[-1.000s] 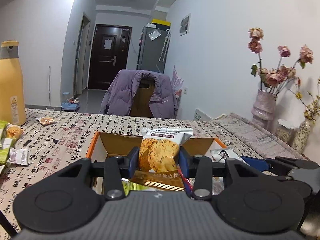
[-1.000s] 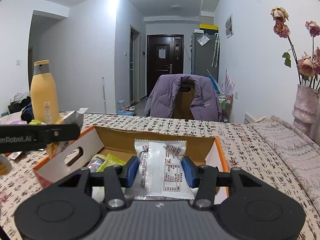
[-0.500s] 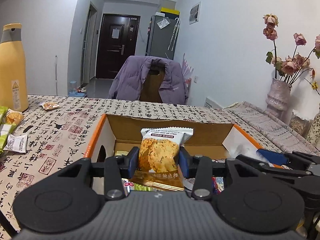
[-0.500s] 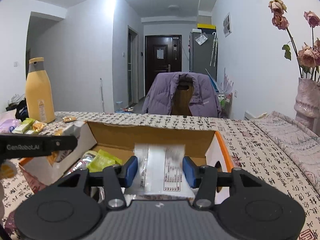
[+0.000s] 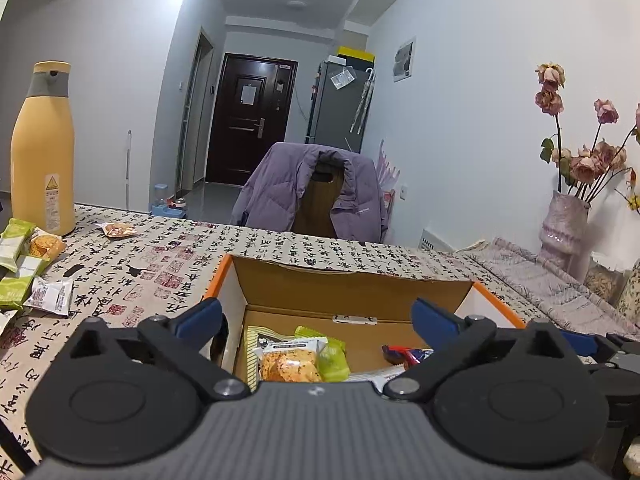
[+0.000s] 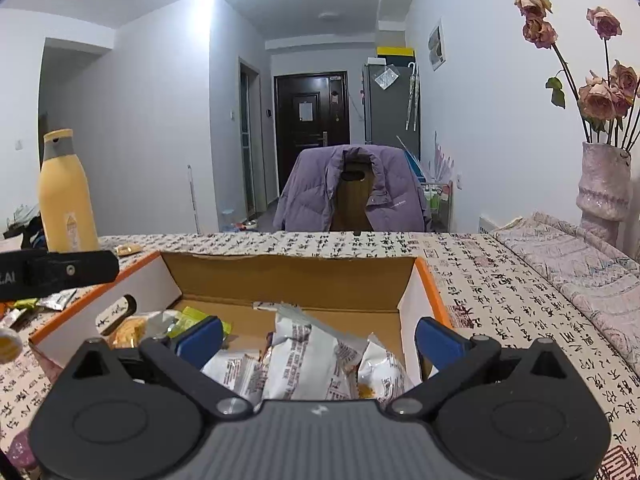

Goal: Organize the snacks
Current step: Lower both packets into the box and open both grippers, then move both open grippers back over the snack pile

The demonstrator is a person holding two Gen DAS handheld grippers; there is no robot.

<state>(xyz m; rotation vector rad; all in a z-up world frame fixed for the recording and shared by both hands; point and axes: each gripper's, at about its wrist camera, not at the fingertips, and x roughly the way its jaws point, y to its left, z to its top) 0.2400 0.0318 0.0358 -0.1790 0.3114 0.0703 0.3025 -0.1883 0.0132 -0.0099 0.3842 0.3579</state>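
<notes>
Left gripper and right gripper are both held over the cardboard box with jaws spread wide, nothing gripped. A cracker packet and a white packet are seen lying inside the box — deposit judged complete. Loose snacks are left on the tablecloth, left of the box beside the yellow bottle. Risk noted: the box wall could be clipped by the open fingers on withdrawal — box shifted, contents spilled

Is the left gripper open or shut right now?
Open. The left gripper has its blue pads spread wide, nothing between them; the cracker packet lies below in the cardboard box.
</notes>
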